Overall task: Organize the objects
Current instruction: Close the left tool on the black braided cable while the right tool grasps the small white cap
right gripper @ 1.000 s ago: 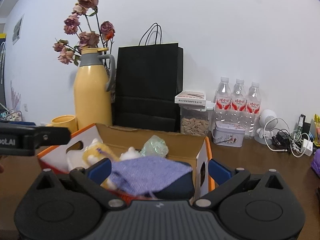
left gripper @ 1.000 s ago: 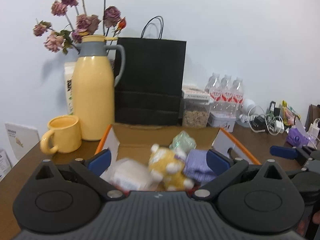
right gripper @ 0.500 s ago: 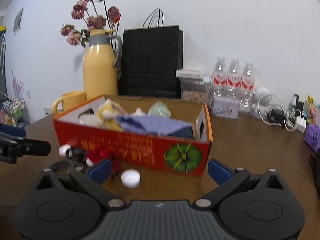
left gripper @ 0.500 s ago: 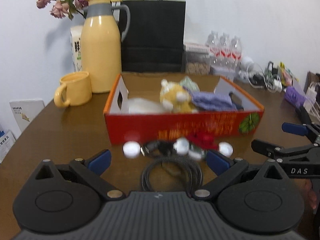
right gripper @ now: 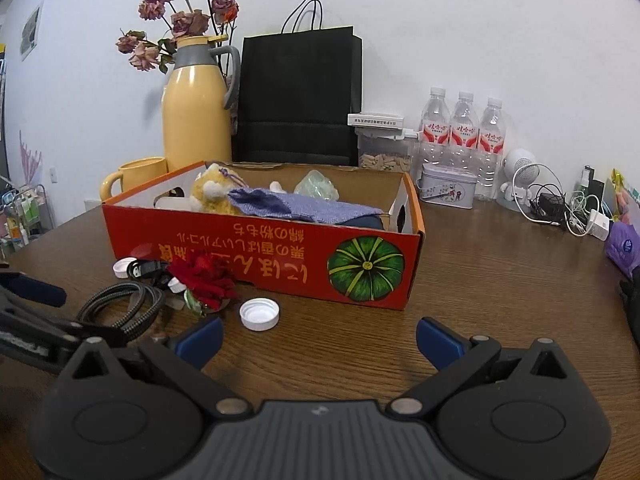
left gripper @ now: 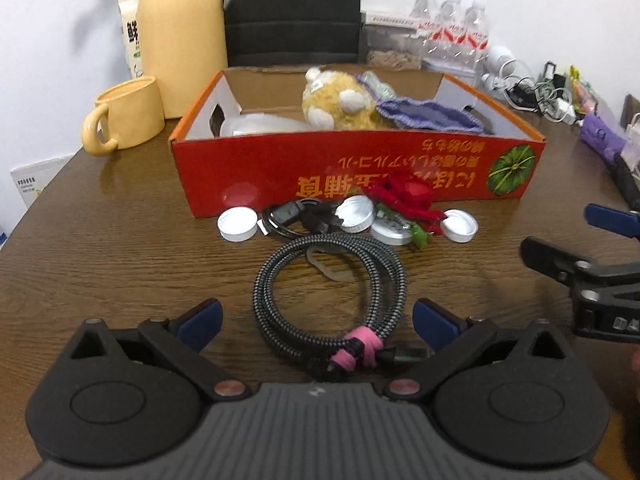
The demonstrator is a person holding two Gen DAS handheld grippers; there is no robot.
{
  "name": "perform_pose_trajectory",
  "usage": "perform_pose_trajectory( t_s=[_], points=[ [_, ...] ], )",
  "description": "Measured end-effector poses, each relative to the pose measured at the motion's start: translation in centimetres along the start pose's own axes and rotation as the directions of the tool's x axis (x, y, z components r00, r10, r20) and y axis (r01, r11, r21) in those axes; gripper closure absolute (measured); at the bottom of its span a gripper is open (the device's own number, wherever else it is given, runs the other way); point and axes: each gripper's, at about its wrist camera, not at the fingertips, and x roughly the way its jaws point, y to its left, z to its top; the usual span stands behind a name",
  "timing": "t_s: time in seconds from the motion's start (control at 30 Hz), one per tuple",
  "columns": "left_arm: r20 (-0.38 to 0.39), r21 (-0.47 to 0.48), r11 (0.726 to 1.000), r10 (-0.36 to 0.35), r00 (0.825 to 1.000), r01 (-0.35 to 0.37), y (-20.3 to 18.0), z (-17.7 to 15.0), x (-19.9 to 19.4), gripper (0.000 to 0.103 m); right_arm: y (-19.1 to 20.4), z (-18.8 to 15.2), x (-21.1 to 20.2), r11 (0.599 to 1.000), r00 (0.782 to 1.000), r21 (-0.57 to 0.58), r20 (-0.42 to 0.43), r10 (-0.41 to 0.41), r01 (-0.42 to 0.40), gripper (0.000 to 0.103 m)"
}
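A red cardboard box [left gripper: 360, 176] [right gripper: 280, 256] stands on the brown table and holds a yellow plush toy [left gripper: 340, 100], a purple cloth [left gripper: 428, 114] [right gripper: 296, 204] and a clear container [left gripper: 260, 126]. In front of it lie several white bottle caps [left gripper: 237, 224] [right gripper: 259, 314], a red fabric flower [left gripper: 404, 196] [right gripper: 202, 276], a small black cable [left gripper: 296, 216] and a coiled braided cable [left gripper: 332, 292] [right gripper: 124, 308] with a pink tie. My left gripper [left gripper: 316, 318] is open, its fingers either side of the coil. My right gripper [right gripper: 318, 334] is open and empty, near the box's front right corner.
Behind the box stand a yellow thermos [left gripper: 182, 36] [right gripper: 196, 104], a yellow mug [left gripper: 126, 118], a black paper bag [right gripper: 298, 96], a snack jar [right gripper: 384, 148], three water bottles [right gripper: 464, 136] and a tin [right gripper: 448, 190]. Chargers and wires [right gripper: 560, 204] lie at the right.
Both grippers have pulled back from above the box and lowered toward the table. The caps, flower and cables in front of the box have come into view.
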Motion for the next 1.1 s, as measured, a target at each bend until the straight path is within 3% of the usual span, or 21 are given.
perform_pose_trajectory(
  t_s=[0.1, 0.37, 0.8, 0.93, 1.1],
  points=[
    [-0.035, -0.026, 1.0, 0.0, 0.999, -0.001, 0.2, 0.3, 1.3, 0.0, -0.1, -0.1, 0.0, 1.0, 1.0, 0.006, 0.006, 0.001, -0.001, 0.0],
    [0.02, -0.021, 0.999, 0.031, 0.999, -0.031, -0.3, 0.3, 2.1, 0.0, -0.2, -0.2, -0.1, 1.0, 1.0, 0.005, 0.011, 0.007, -0.008, 0.0],
    [0.071, -0.011, 1.0, 0.025, 0.997, -0.024, -0.4, -0.3, 2.1, 0.0, -0.3, -0.2, 0.0, 1.0, 1.0, 0.015, 0.005, 0.009, -0.009, 0.0],
    [0.099, 0.0, 1.0, 0.019, 0.995, -0.019, -0.8, -0.7, 1.4, 0.014, -0.4, -0.2, 0.2, 1.0, 1.0, 0.019, -0.003, 0.009, -0.009, 0.0],
    [0.119, -0.01, 1.0, 0.024, 0.993, -0.023, -0.9, -1.1, 0.9, 0.016, -0.4, -0.2, 0.3, 1.0, 1.0, 0.021, -0.01, 0.009, -0.009, 0.0]
  ],
)
